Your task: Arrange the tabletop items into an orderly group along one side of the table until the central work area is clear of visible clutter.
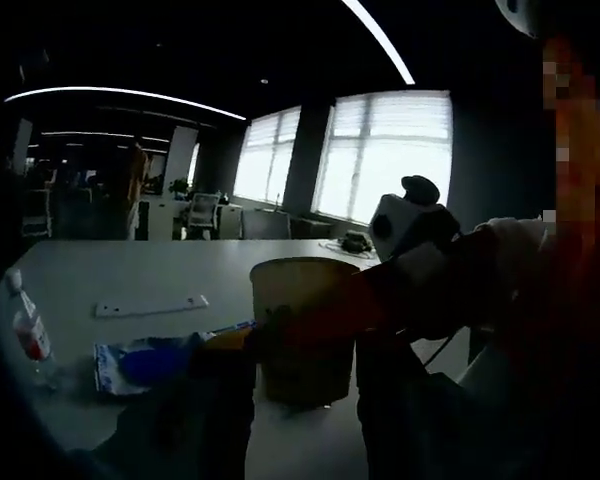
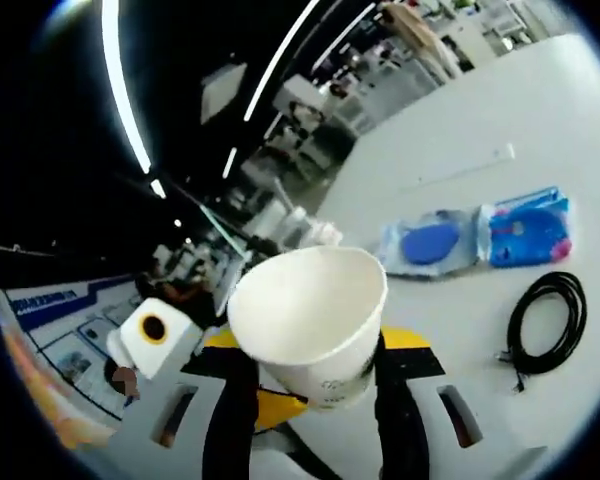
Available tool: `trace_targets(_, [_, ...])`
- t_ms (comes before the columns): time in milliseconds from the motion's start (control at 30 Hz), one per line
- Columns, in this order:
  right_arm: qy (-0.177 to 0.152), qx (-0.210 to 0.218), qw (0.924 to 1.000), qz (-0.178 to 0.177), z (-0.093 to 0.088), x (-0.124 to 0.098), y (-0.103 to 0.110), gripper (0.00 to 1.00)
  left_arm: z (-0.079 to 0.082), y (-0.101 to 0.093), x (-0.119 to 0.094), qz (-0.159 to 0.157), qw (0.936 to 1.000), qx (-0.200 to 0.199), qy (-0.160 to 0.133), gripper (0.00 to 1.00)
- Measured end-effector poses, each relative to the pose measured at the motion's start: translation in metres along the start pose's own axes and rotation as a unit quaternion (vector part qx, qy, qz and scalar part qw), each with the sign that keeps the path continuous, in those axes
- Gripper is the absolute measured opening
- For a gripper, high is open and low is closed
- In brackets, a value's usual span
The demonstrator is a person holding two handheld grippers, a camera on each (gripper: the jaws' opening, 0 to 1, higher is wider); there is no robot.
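Paper cup [image 2: 310, 318] clamped between the right jaws.

— Was any lettering readable anywhere?

— Hardly. In the right gripper view a blue and white wall poster [image 2: 55, 325] carried a headline in capitals, too blurred to spell out.

— And on the paper cup [image 2: 310, 320]?

— Small grey print ran near its base, too tiny to read. Left of it in the left gripper view, the bottle's [image 1: 28, 330] red label stayed illegible.
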State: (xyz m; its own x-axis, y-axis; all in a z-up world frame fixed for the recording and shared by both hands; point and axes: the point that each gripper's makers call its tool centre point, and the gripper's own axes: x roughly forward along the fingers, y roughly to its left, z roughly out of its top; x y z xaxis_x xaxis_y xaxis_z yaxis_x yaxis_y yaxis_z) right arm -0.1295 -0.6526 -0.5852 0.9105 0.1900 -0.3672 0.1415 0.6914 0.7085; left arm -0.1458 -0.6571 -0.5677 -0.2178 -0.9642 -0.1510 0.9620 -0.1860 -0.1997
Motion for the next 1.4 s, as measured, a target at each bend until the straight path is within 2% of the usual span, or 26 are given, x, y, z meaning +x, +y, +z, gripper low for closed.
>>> trace_targets(200, [0.003, -0.058, 0.998, -0.026, 0.002, -0.001, -0.005, 0.4, -0.005, 0.004, -0.004, 0.001, 0.9999, -0.01, 0.01, 0.37])
trace_targets(300, [-0.002, -0.066, 0.9975, -0.026, 0.006, -0.003, -0.007, 0.4, -0.005, 0.013, -0.014, 0.014, 0.9985, -0.052, 0.003, 0.36])
trace_targets(367, [-0.001, -0.067, 0.9974, -0.028, 0.006, -0.005, -0.009, 0.4, -0.004, 0.021, -0.023, 0.026, 0.9989, -0.04, 0.001, 0.33])
trace_targets(500, [0.015, -0.093, 0.995, -0.034, 0.002, -0.008, -0.014, 0.4, 0.006, 0.032, -0.037, 0.036, 0.9992, -0.017, 0.003, 0.36])
trace_targets(567, [0.027, -0.107, 0.9933, -0.034, -0.002, -0.009, -0.015, 0.4, 0.021, 0.031, -0.042, 0.016, 0.9999, 0.003, -0.004, 0.35])
trace_targets(600, [0.038, -0.119, 0.9917, -0.031, -0.005, -0.008, -0.015, 0.4, 0.03, 0.027, -0.043, -0.004, 0.9998, 0.018, -0.005, 0.35])
trace_targets(700, [0.046, -0.123, 0.9911, -0.023, -0.006, -0.006, -0.013, 0.4, 0.042, 0.018, -0.043, -0.051, 0.9968, 0.06, 0.016, 0.35])
trace_targets(800, [0.066, -0.149, 0.9867, -0.007, -0.011, -0.003, -0.007, 0.4, 0.053, 0.006, -0.038, -0.105, 0.9889, 0.098, 0.036, 0.35])
trace_targets(933, [0.077, -0.163, 0.9835, 0.005, -0.012, -0.002, -0.002, 0.4, 0.06, 0.002, -0.031, -0.137, 0.982, 0.122, 0.045, 0.3])
trace_targets(1000, [0.079, -0.163, 0.9834, 0.005, -0.011, -0.003, -0.002, 0.4, 0.062, -0.004, -0.029, -0.161, 0.9756, 0.139, 0.055, 0.3])
trace_targets(1033, [0.082, -0.165, 0.9828, 0.005, -0.011, -0.004, -0.003, 0.4, 0.06, -0.01, -0.029, -0.183, 0.9696, 0.147, 0.069, 0.31])
trace_targets(1100, [0.085, -0.169, 0.982, 0.007, -0.011, -0.006, -0.003, 0.4, 0.058, -0.015, -0.028, -0.198, 0.9619, 0.168, 0.087, 0.36])
trace_targets(1133, [0.086, -0.17, 0.9817, 0.008, -0.011, -0.007, -0.003, 0.4, 0.056, -0.017, -0.026, -0.205, 0.955, 0.19, 0.101, 0.37])
trace_targets(1267, [0.109, -0.189, 0.9758, 0.003, -0.018, -0.007, -0.006, 0.4, 0.05, -0.023, -0.021, -0.235, 0.9383, 0.22, 0.126, 0.32])
trace_targets(1367, [0.124, -0.215, 0.9686, 0.0, -0.023, -0.005, -0.008, 0.4, 0.047, -0.014, -0.016, -0.233, 0.9368, 0.22, 0.141, 0.27])
trace_targets(1400, [0.127, -0.221, 0.967, 0.003, -0.024, -0.004, -0.006, 0.4, 0.044, -0.013, -0.016, -0.242, 0.9315, 0.225, 0.153, 0.26])
